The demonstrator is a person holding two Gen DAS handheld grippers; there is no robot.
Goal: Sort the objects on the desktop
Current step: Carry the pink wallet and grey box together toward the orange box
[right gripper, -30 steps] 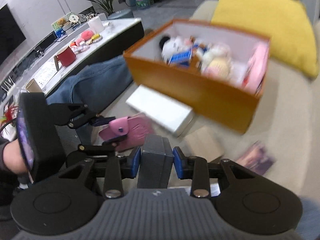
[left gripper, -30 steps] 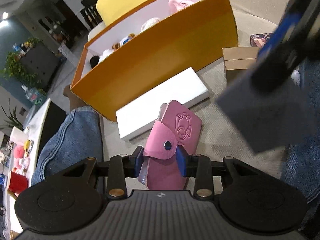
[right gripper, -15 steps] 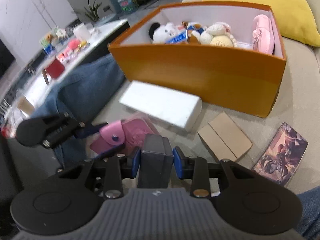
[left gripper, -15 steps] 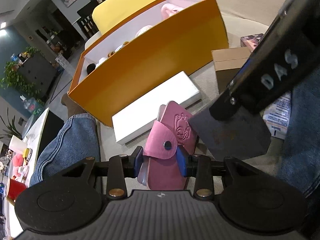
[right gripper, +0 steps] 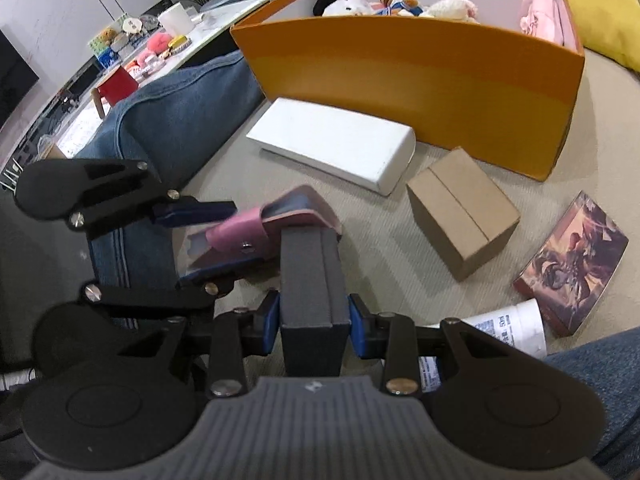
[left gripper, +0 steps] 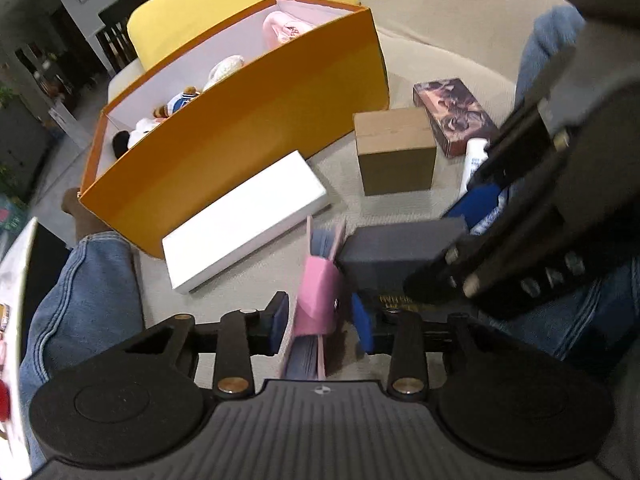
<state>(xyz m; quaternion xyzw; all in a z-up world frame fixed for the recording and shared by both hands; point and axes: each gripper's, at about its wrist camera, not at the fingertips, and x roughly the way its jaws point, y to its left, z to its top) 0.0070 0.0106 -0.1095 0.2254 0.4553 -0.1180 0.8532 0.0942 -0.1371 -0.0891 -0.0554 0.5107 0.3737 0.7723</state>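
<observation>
A pink snap wallet [left gripper: 318,292] stands on edge on the beige couch between the fingers of my left gripper [left gripper: 322,322], which is open with gaps on both sides. The wallet also shows in the right wrist view [right gripper: 260,228]. My right gripper [right gripper: 314,318] is shut on a dark grey box [right gripper: 312,276], whose far end lies against the wallet; the box also shows in the left wrist view [left gripper: 396,248]. An orange storage box [right gripper: 420,76] holding plush toys stands behind.
A white flat box [right gripper: 336,144], a brown cardboard box [right gripper: 460,208], a picture-printed box [right gripper: 572,264] and a white tube [right gripper: 508,328] lie on the couch. A yellow cushion [left gripper: 224,4] is behind the orange box. Jeans-clad legs [right gripper: 176,116] flank the space.
My left gripper has opened and let go of the pink wallet, which now stands on edge. My right gripper has brought the grey box down beside the wallet.
</observation>
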